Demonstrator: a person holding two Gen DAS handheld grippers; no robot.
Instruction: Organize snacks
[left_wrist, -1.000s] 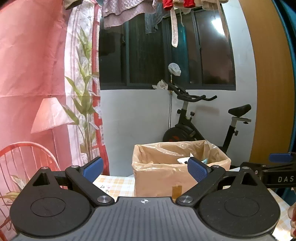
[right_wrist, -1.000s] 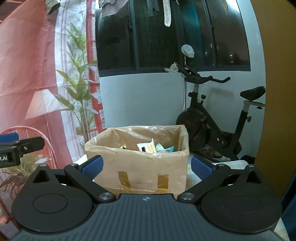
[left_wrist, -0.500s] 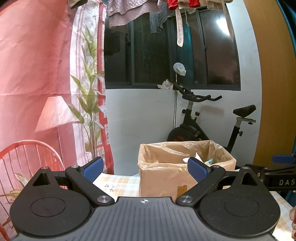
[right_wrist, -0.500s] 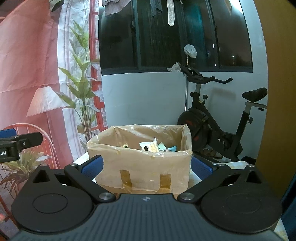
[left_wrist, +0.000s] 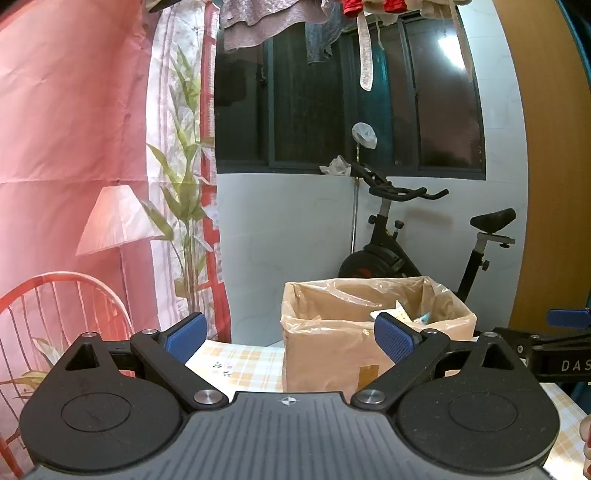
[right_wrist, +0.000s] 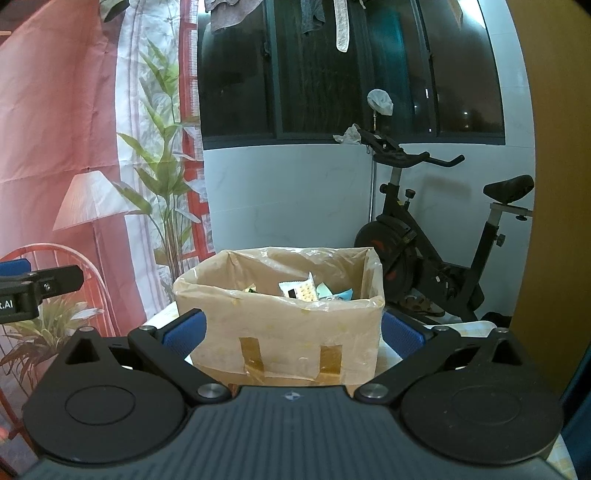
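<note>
A brown cardboard box (right_wrist: 280, 332) lined with clear plastic stands on the checked tablecloth (left_wrist: 240, 363). Several snack packets (right_wrist: 301, 291) lie inside it, their tops showing over the rim. The same box (left_wrist: 332, 350) sits ahead and right in the left wrist view, with a packet (left_wrist: 400, 314) peeking out. My right gripper (right_wrist: 291, 330) is open, level with the box's front wall and short of it, holding nothing. My left gripper (left_wrist: 290, 332) is open and empty, to the left of the box. The right gripper's arm shows at the left wrist view's right edge (left_wrist: 557, 360).
An exercise bike (right_wrist: 424, 266) stands behind the table against a white wall. A pink printed curtain (left_wrist: 92, 147) hangs on the left. A wooden panel (left_wrist: 554, 166) rises on the right. Laundry (left_wrist: 295, 18) hangs overhead by a dark window.
Both views have drifted a little: the box has moved right in the left wrist view and slightly up in the right wrist view. Both grippers stayed open.
</note>
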